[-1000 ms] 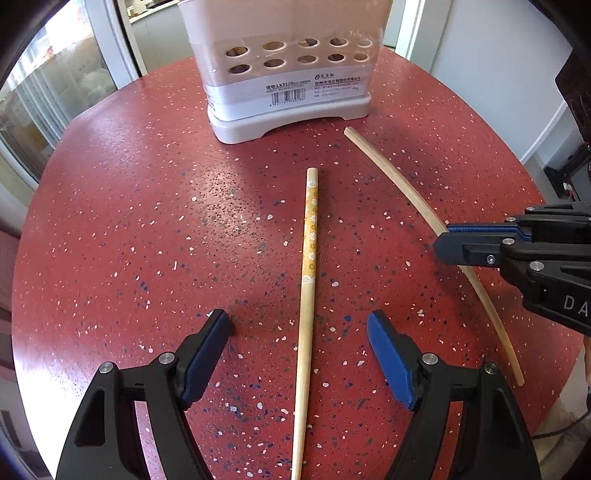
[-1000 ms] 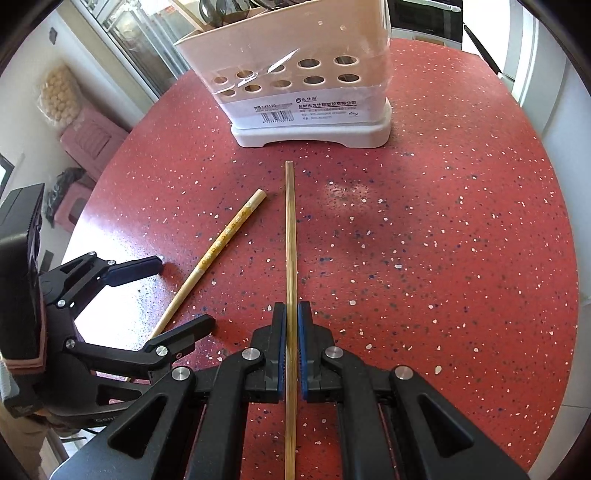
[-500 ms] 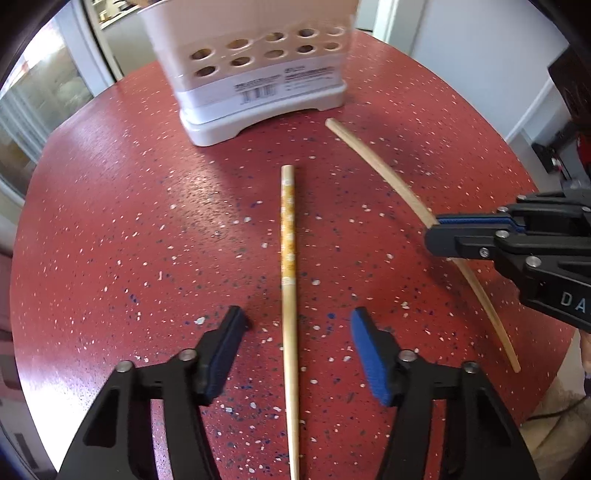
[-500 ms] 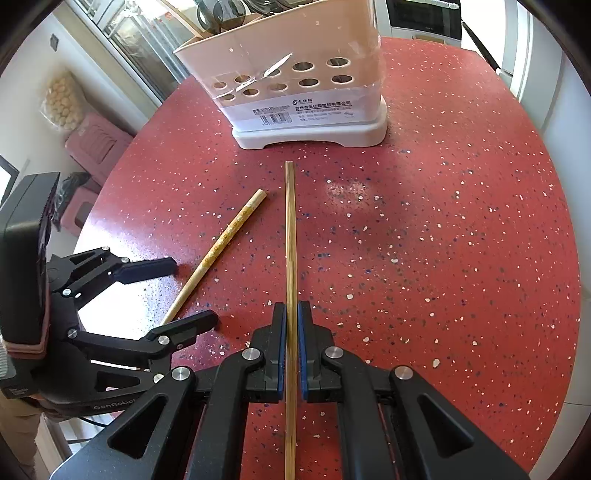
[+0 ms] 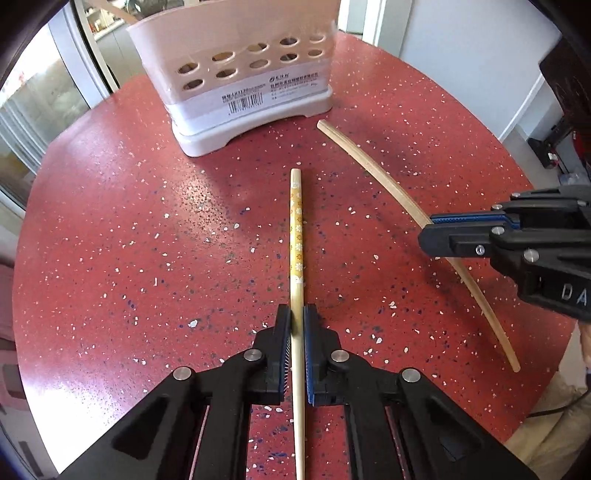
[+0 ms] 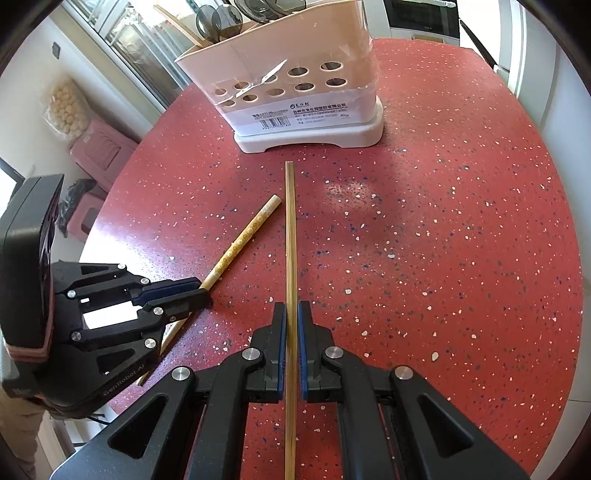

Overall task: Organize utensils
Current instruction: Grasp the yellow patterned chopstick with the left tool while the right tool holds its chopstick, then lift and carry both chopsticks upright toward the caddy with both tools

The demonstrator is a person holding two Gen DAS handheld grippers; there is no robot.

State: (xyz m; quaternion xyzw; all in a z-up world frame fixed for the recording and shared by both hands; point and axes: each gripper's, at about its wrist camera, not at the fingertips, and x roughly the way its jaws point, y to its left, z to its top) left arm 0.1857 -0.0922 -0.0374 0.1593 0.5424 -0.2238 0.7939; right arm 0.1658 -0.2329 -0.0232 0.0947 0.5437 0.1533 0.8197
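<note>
The red speckled round table (image 5: 155, 229) carries a beige plastic utensil holder (image 5: 236, 70), which is taken as the reference for all positions. The holder stands upright on its white base at the far side of the table; two rows of oval holes and a barcode label are seen on its near wall. Dark utensil heads and a thin stick (image 6: 177, 23) are seen protruding from its top in the right wrist view.

Two chopsticks are located on the near side of the holder. The patterned chopstick (image 5: 296, 236), yellow with small white flowers on its upper part, is pointed with its thick end toward the holder base, well short of it. It is clamped by the left gripper (image 5: 297, 314): both pads (image 5: 308, 350) are pressed against its plain lower shaft.

The plain bamboo chopstick (image 6: 290, 236) is positioned to the right of the patterned one, its far end near the holder's base but not touching it. It is clenched between the blue pads of the right gripper (image 6: 291, 308), and its thin end extends back past the fingers.

Whether either chopstick is lifted off the table or rests on it cannot be told. The two chopsticks are held apart, without contact.
</note>
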